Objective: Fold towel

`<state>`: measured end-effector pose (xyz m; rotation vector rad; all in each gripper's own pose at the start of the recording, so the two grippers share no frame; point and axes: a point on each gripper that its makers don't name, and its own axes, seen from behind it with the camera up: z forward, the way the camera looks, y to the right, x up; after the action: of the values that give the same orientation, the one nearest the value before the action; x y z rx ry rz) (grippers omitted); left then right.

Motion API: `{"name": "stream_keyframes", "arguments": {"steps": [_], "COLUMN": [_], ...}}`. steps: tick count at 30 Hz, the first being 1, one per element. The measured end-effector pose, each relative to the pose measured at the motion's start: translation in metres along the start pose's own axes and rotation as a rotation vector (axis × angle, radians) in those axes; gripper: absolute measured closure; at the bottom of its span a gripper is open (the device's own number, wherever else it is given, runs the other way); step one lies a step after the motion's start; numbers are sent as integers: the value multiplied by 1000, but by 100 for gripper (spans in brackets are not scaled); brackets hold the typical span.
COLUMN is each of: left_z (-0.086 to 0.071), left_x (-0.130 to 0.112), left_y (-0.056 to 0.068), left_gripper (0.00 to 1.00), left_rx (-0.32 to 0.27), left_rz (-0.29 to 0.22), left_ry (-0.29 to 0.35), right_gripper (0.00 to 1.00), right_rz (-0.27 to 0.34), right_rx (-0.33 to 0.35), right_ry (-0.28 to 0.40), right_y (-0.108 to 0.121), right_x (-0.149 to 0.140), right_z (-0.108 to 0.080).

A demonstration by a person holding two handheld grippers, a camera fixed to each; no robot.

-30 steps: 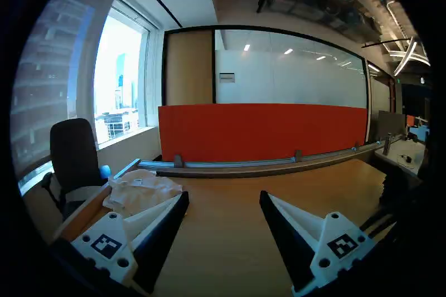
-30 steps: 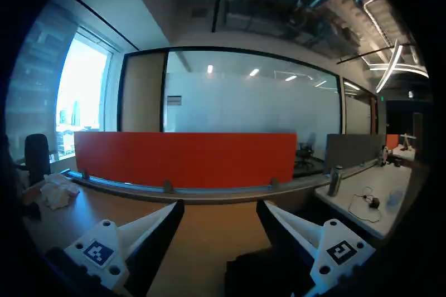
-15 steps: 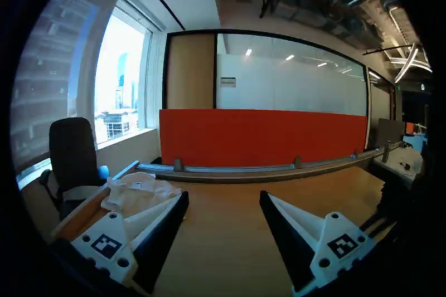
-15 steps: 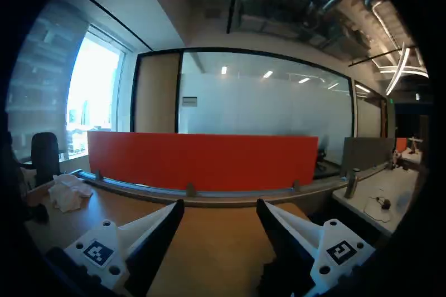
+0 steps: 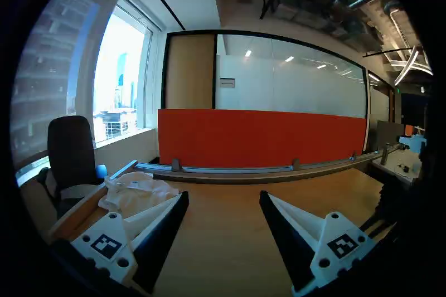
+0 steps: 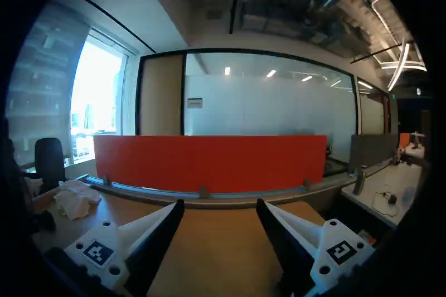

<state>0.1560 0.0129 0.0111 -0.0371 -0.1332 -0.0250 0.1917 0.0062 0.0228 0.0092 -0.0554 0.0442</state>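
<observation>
- Desk (image 5: 223, 230), wooden, stretches beneath and ahead of both grippers.
- Towel (image 5: 136, 192), crumpled, lies on it ahead-left of left gripper (image 5: 223, 193), untouched.
- Left gripper hovers level, fingers spread, empty.
- Right gripper (image 6: 220, 201) likewise: spread, empty.

Towel (image 5: 136, 192) on desk (image 5: 234, 230), far left

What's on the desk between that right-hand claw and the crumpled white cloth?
Nothing. In the right gripper view, bare wooden desk runs from the open right gripper across to the crumpled towel.
</observation>
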Motion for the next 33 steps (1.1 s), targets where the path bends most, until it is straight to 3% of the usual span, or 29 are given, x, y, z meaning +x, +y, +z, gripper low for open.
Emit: {"name": "stream_keyframes", "arguments": {"steps": [11, 24, 33], "left_z": [1, 6, 8], "left_x": [-1, 0, -27], "left_y": [5, 3, -3], "left_gripper": [6, 6, 6], "left_rx": [-3, 16, 39], "left_rz": [2, 58, 87], "left_ry": [15, 51, 53], "right_gripper": [0, 0, 1], "right_rz": [18, 49, 77], "right_rx": [20, 41, 30], "right_ry": [-4, -12, -23], "right_y": [-13, -25, -22], "right_x": [1, 9, 8], "right_z": [-1, -7, -13]}}
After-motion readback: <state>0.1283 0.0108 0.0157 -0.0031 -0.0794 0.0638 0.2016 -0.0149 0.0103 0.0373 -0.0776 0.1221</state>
